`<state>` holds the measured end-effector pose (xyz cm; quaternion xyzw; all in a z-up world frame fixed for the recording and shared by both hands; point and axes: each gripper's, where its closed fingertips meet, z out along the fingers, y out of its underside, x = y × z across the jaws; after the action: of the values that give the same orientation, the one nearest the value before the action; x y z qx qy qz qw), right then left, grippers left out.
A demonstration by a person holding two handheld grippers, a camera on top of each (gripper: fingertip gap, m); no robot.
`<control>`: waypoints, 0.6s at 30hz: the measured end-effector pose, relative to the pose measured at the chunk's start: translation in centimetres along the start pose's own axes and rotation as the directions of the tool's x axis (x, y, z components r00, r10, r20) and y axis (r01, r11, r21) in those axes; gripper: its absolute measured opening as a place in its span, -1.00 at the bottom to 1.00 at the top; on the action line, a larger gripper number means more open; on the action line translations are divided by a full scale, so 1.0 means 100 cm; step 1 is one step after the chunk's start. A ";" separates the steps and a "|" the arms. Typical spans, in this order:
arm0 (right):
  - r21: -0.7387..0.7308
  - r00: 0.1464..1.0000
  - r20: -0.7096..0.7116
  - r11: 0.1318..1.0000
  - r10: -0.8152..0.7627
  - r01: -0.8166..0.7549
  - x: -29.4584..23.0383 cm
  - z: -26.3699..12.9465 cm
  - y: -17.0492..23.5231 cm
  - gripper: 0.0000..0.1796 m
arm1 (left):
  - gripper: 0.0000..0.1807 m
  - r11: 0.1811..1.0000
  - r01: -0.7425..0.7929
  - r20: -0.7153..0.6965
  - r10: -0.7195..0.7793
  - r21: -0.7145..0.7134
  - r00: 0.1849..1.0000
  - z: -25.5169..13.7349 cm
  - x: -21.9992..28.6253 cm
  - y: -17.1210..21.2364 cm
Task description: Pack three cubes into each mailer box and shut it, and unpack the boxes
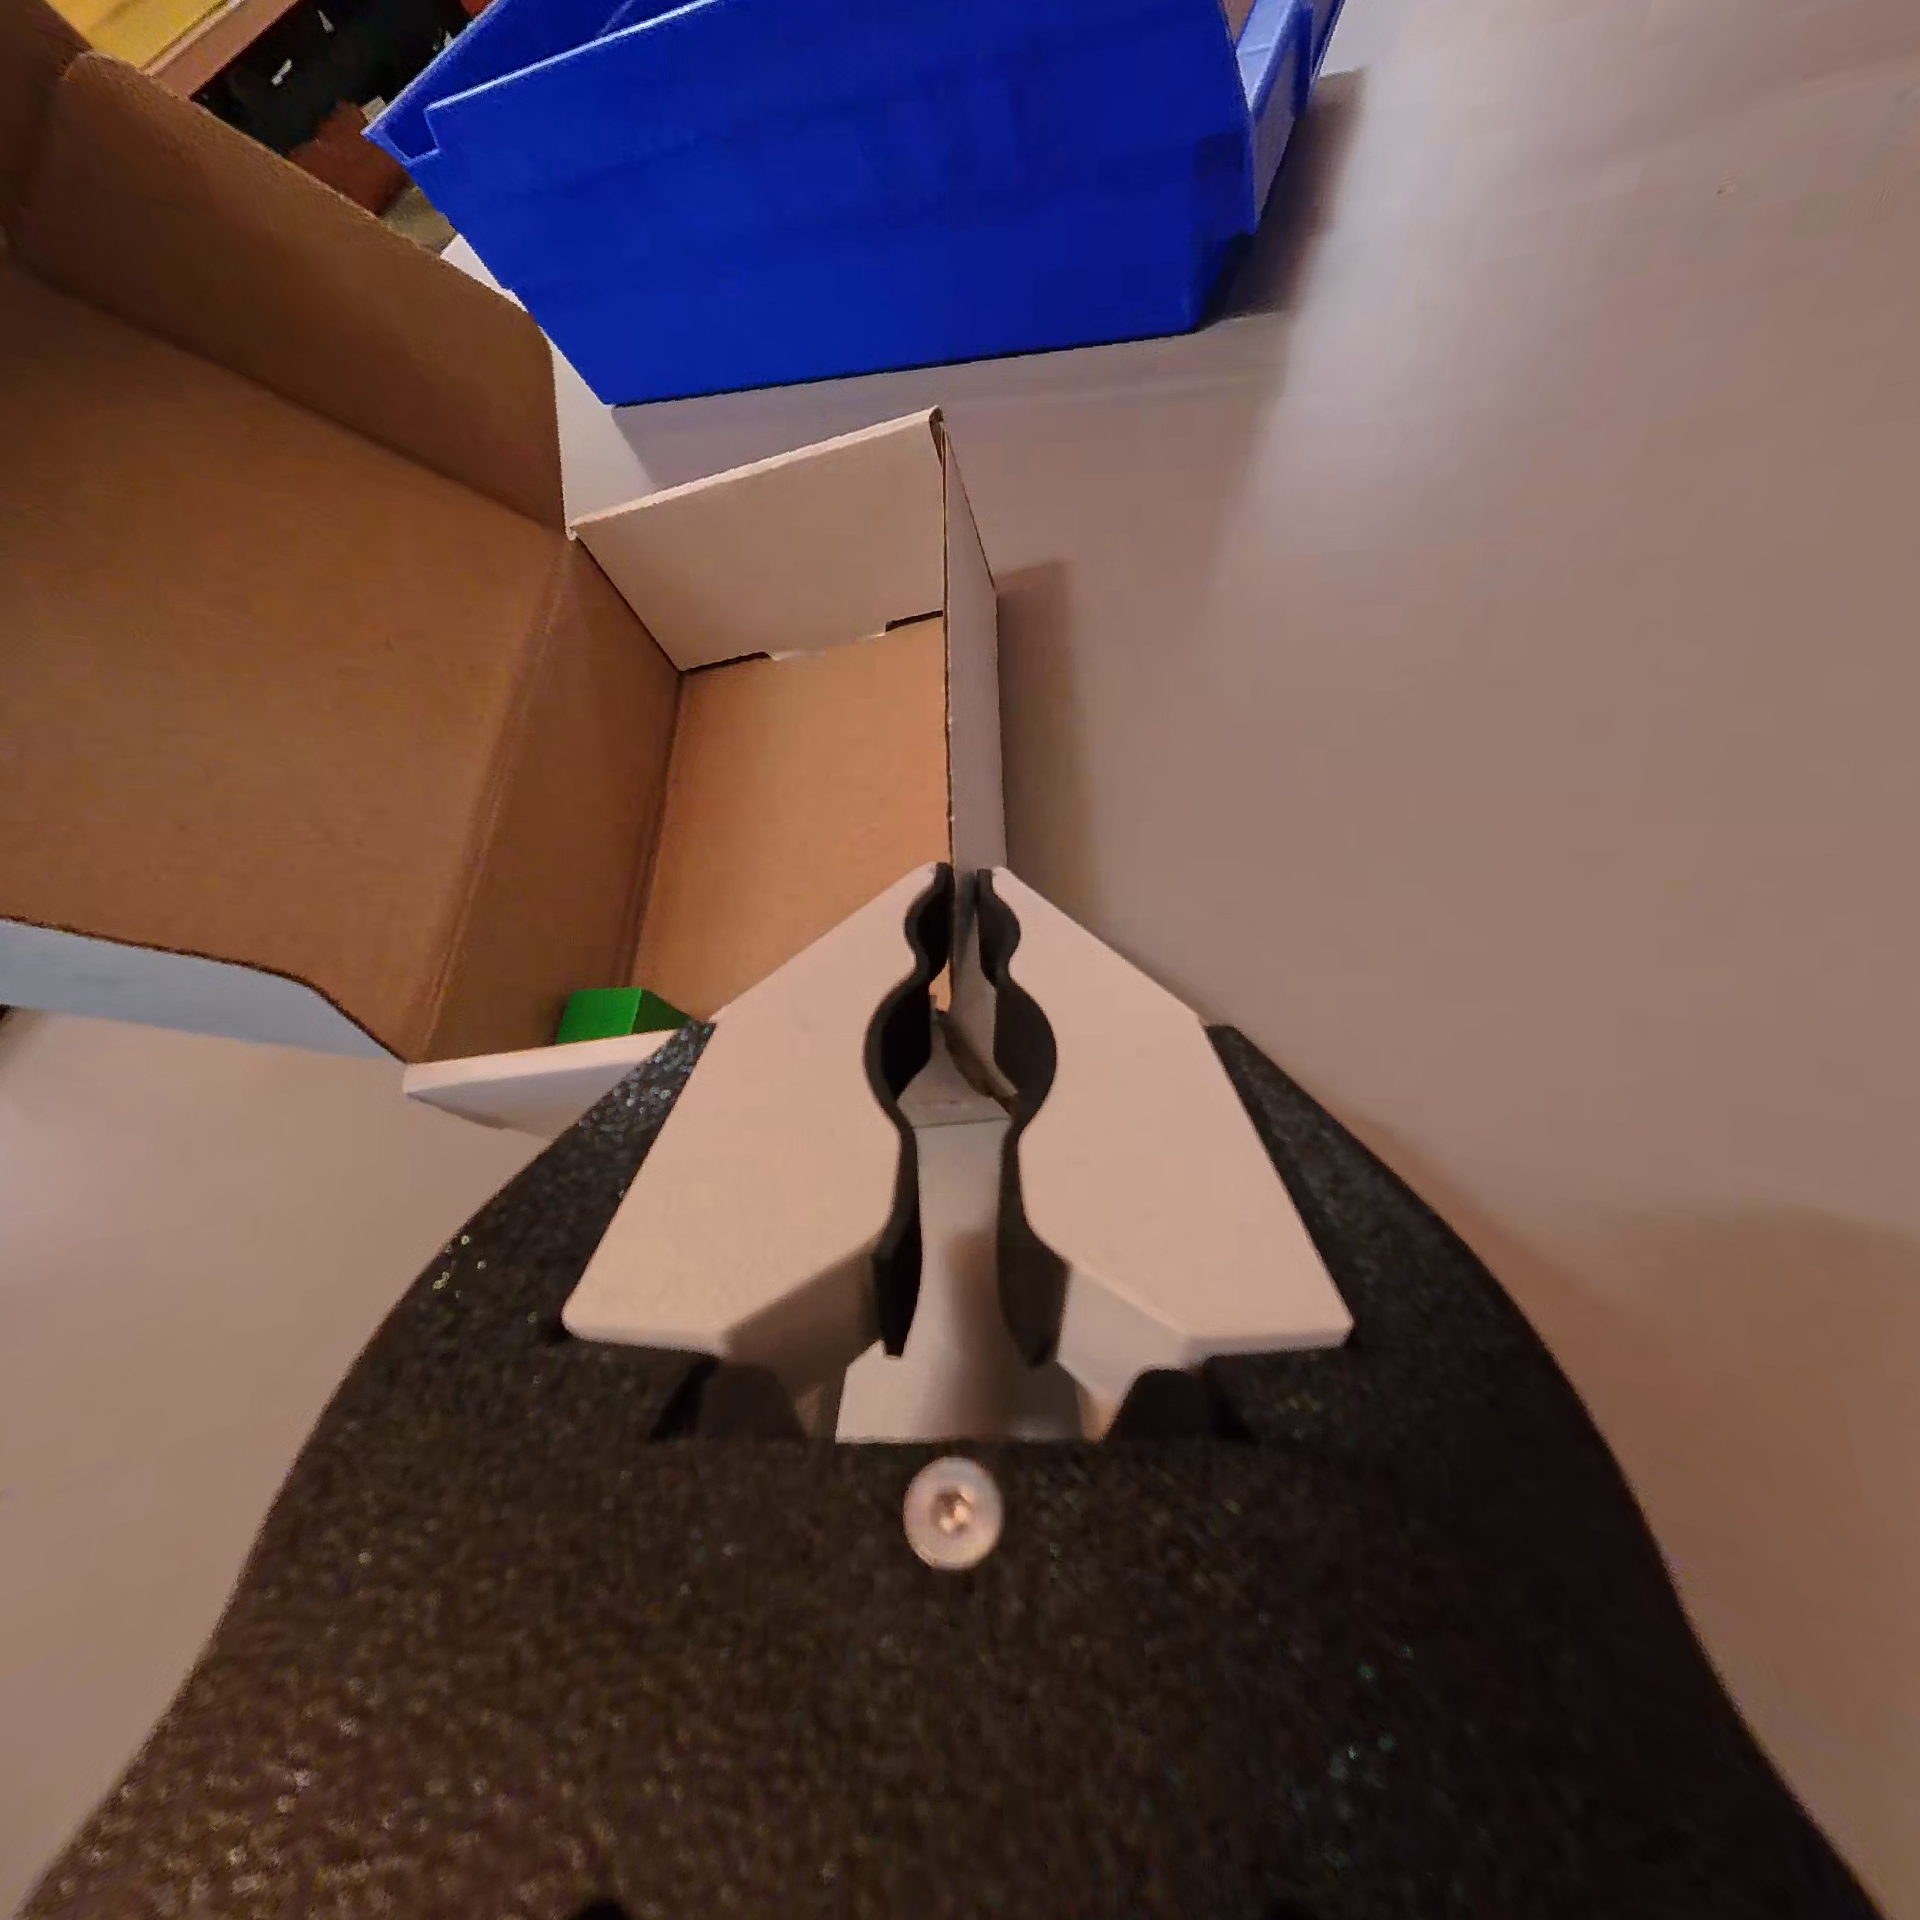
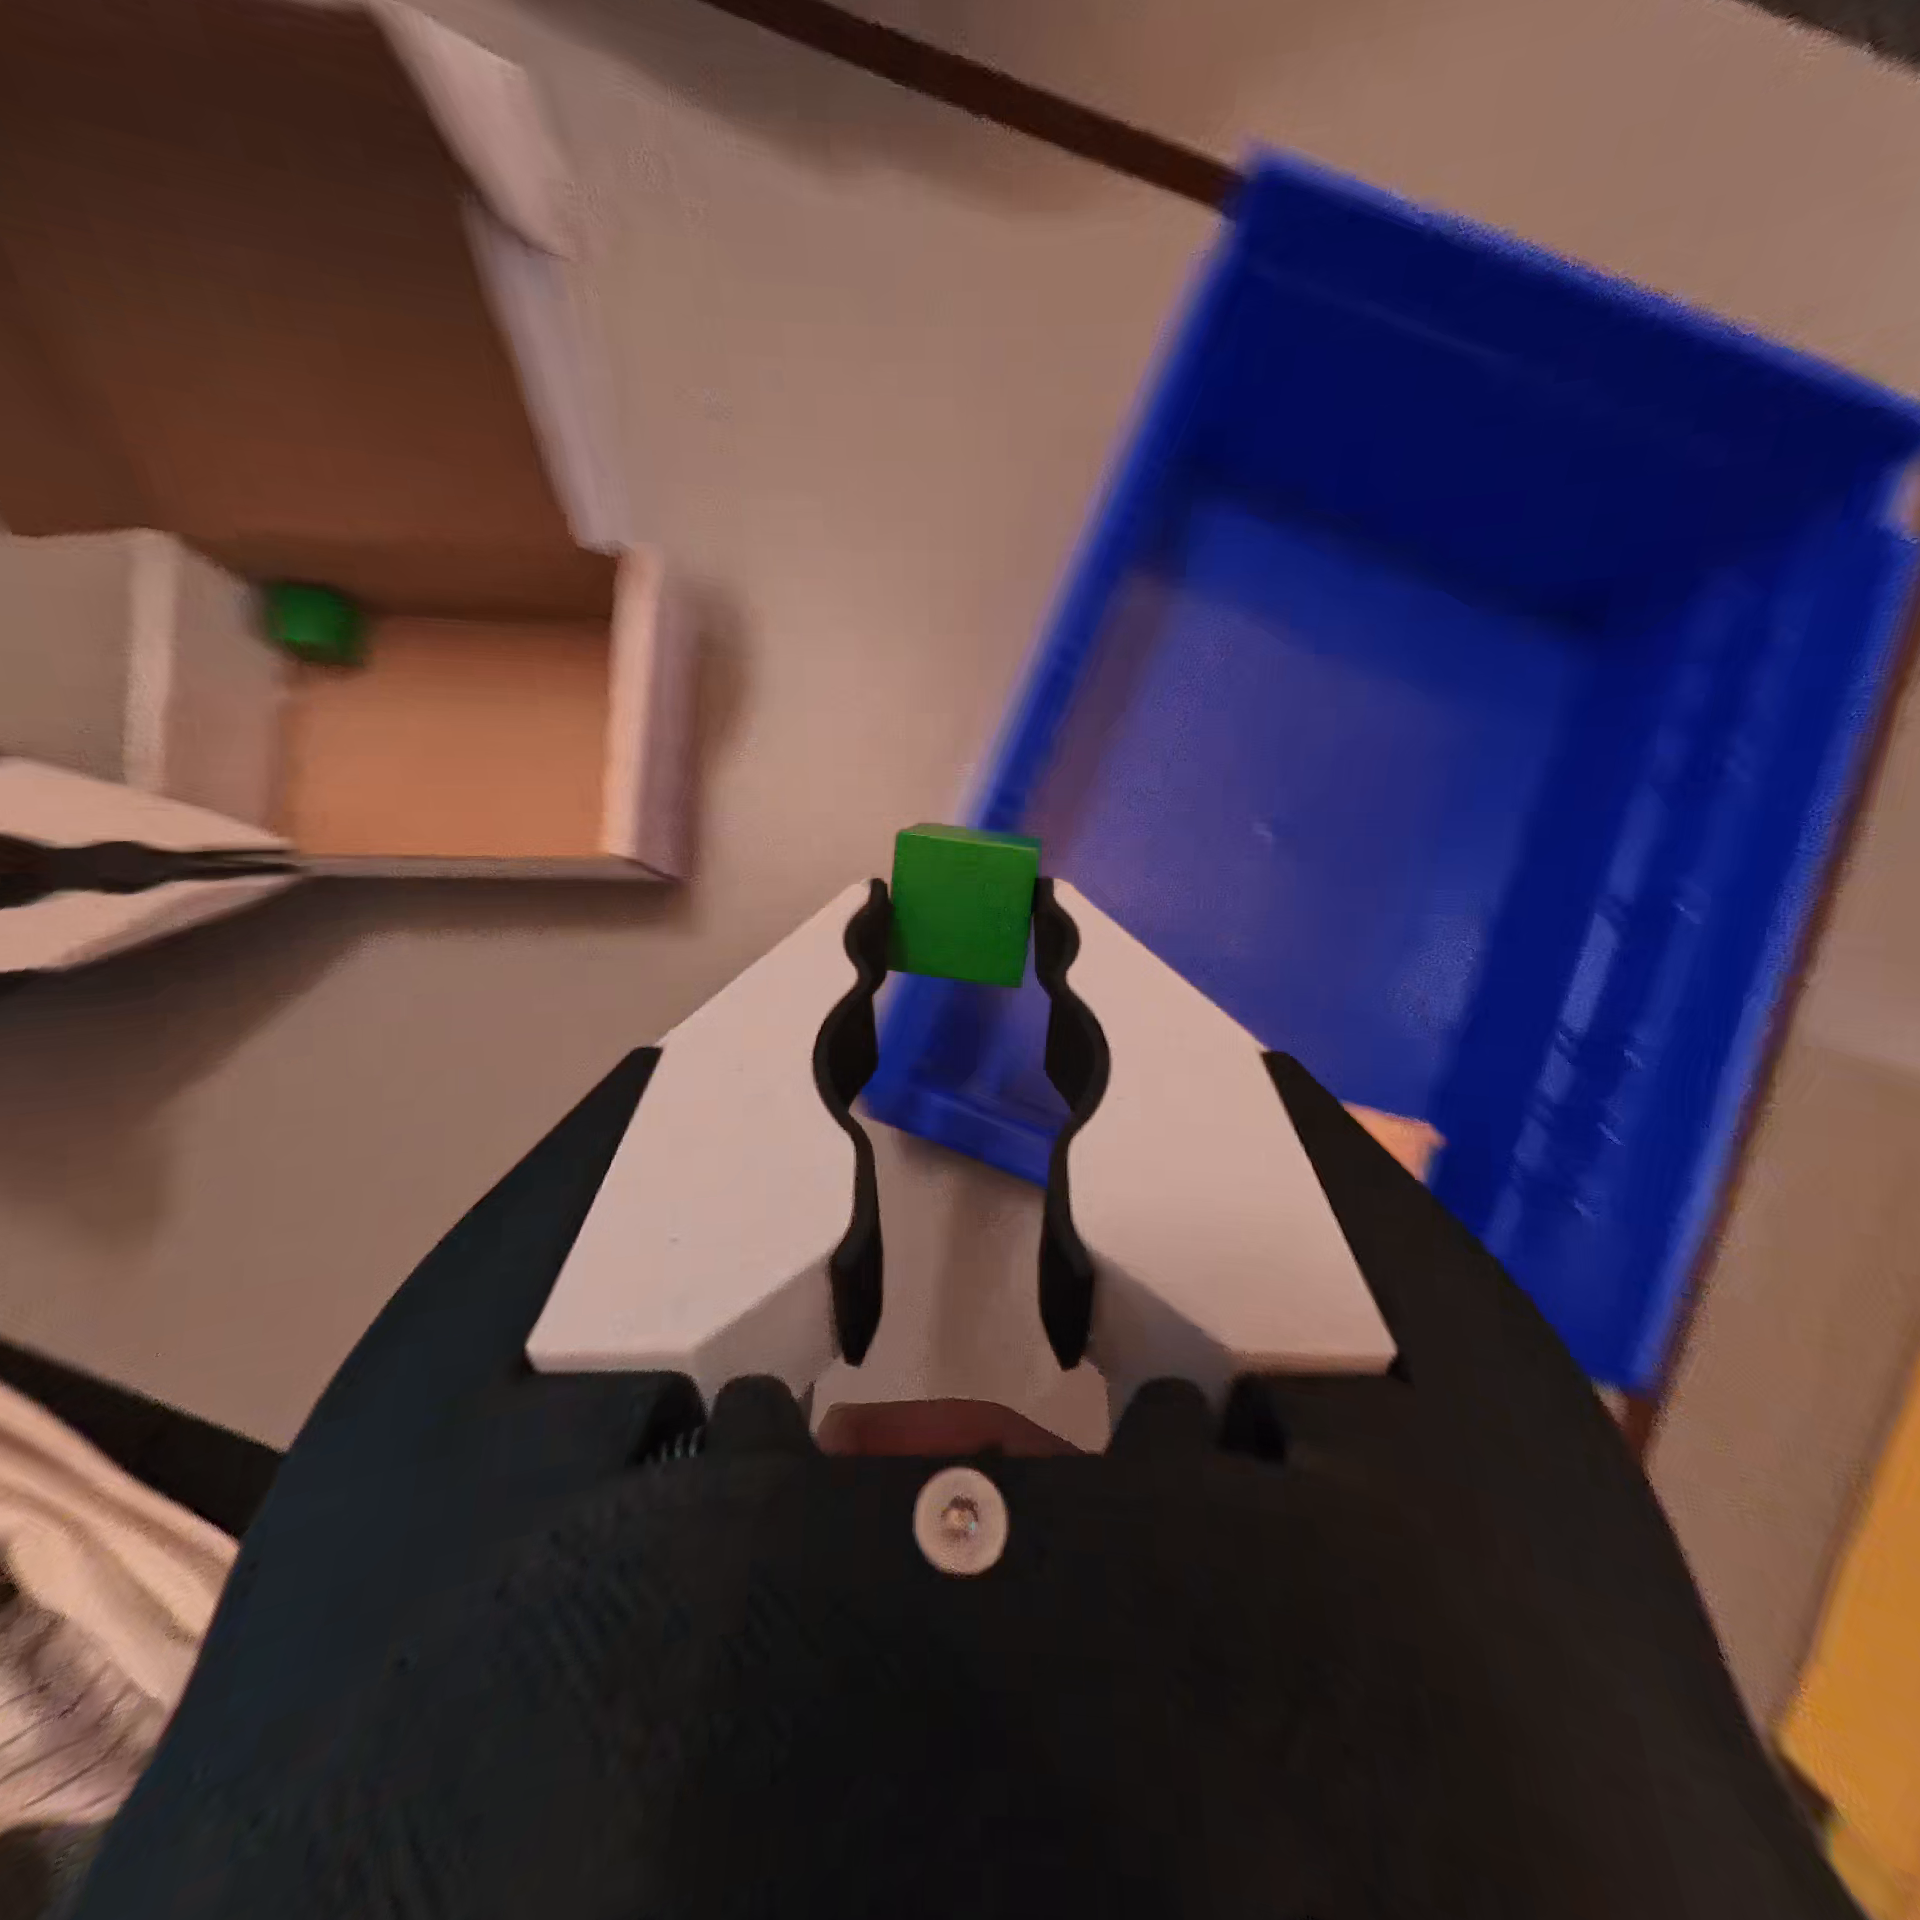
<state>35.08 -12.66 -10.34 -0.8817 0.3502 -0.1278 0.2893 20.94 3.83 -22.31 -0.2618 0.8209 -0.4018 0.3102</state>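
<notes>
Left view
Left claw [image 1: 964, 883]: clamped on the upright side wall of the box [image 1: 312, 665], tips pinching the thin card edge; nothing else held.
Box: open, brown inside and white outside, spread to the left of the claw; lid flap raised farther left.
Cube in box [image 1: 613, 1013]: green, on the box floor just left of the claw tips, half hidden by the near wall.
Bin [image 1: 831, 197]: blue, ahead of the claw, beyond the box's far corner.
Counter [image 1: 1455, 727]: pale, to the right of the claw.

Right view
Right claw [image 2: 961, 904]: gripping a green cube [image 2: 961, 904] squarely by two opposite faces at the very tips.
Bin [image 2: 1455, 727]: ahead and right of the claw, interior apparently empty, though blurred.
Box [image 2: 447, 748]: ahead and left, open top; a second green cube [image 2: 312, 620] in its far corner.
Blur: strong across the scene, so exact clearances hard to judge.

Doing it well
Direction: unclear whether packing or unpacking; held cube hangs over the bin's near corner.
Left hold: best kept firm and steady, no twisting of the wall, so the box cannot slide.
Release: best made low, well inside the rim, clear of the wall.
Risk: tip-only grip, so a jolt could tip the cube out.
</notes>
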 end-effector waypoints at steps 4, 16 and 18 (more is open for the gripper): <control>-0.135 0.993 -0.022 0.984 0.115 -0.117 0.064 0.024 0.055 -0.70 | -0.98 1.000 0.000 0.002 0.000 0.000 1.000 0.000 0.000 0.000; -0.357 0.993 -0.058 0.926 0.108 -0.121 0.085 0.080 0.117 -0.70 | -0.99 1.000 0.005 0.006 -0.006 0.003 1.000 0.000 0.000 0.000; -0.390 0.993 -0.066 0.913 0.101 -0.118 0.086 0.085 0.122 -0.70 | -0.99 1.000 0.005 0.005 -0.005 0.003 1.000 0.000 0.000 0.000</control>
<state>38.31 -22.18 -24.29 -0.8977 0.4238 -0.0580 0.1053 20.95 3.83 -22.28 -0.2642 0.8188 -0.4033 0.3115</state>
